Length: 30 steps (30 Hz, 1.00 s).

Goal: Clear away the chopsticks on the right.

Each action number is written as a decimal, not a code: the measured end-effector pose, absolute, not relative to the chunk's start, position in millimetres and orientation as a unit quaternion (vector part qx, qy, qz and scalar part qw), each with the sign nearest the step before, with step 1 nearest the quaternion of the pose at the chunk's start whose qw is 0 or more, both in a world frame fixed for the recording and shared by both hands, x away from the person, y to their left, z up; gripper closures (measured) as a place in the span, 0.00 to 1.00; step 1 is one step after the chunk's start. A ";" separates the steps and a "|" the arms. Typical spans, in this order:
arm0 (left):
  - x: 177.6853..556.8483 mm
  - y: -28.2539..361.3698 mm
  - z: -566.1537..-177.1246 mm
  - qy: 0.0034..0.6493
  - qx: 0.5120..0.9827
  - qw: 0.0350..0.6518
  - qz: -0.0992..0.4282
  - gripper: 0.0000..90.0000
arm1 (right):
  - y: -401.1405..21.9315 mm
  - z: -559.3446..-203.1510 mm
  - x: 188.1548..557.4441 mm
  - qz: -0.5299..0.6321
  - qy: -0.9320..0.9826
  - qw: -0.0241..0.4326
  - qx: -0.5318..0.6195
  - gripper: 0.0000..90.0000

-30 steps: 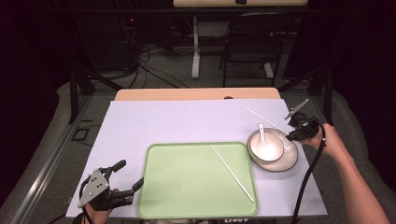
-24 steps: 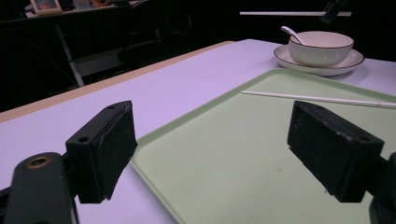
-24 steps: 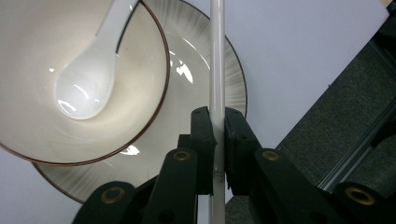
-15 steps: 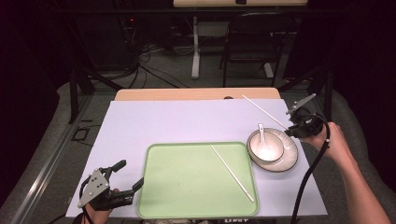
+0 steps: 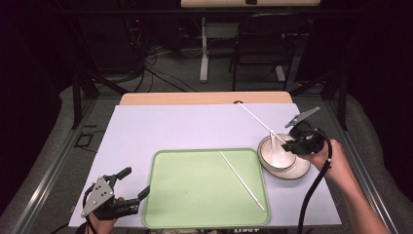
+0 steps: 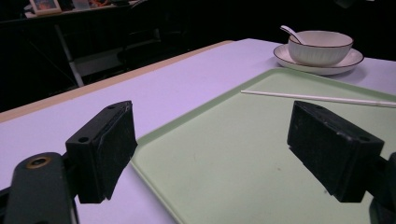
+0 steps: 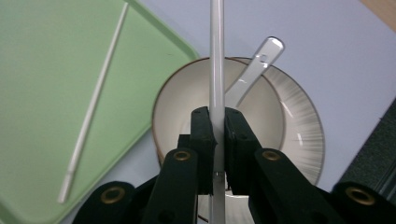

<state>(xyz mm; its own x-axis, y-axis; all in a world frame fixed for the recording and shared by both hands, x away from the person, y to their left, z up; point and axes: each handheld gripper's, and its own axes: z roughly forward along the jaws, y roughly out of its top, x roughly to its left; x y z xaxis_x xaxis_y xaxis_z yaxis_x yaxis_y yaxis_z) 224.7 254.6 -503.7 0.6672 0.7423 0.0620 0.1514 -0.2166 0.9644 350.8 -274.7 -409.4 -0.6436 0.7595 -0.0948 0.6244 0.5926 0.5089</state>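
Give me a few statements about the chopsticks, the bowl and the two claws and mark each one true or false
1. The right claw is shut on a white chopstick. True.
2. A second chopstick lies in the bowl. False: it lies on the green tray.
3. A spoon rests in the bowl. True.
4. The left claw grips the tray's edge. False: its jaws stand open, holding nothing.
5. The bowl sits on a plate. True.
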 end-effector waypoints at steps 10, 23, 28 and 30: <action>224.4 254.5 -503.8 0.304 0.731 0.548 0.270 0.17 | -234.6 -436.6 328.8 0.229 0.884 0.122 0.388 0.93; 224.6 254.5 -503.7 0.303 0.731 0.548 0.269 0.17 | -206.7 -488.6 308.3 0.219 0.887 0.072 0.401 0.93; 224.4 254.6 -503.7 0.304 0.730 0.549 0.270 0.17 | -204.7 -505.3 305.0 0.206 0.884 0.057 0.416 0.93; 224.4 254.7 -503.6 0.304 0.730 0.549 0.270 0.17 | -203.8 -510.7 305.3 0.204 0.884 0.054 0.417 0.93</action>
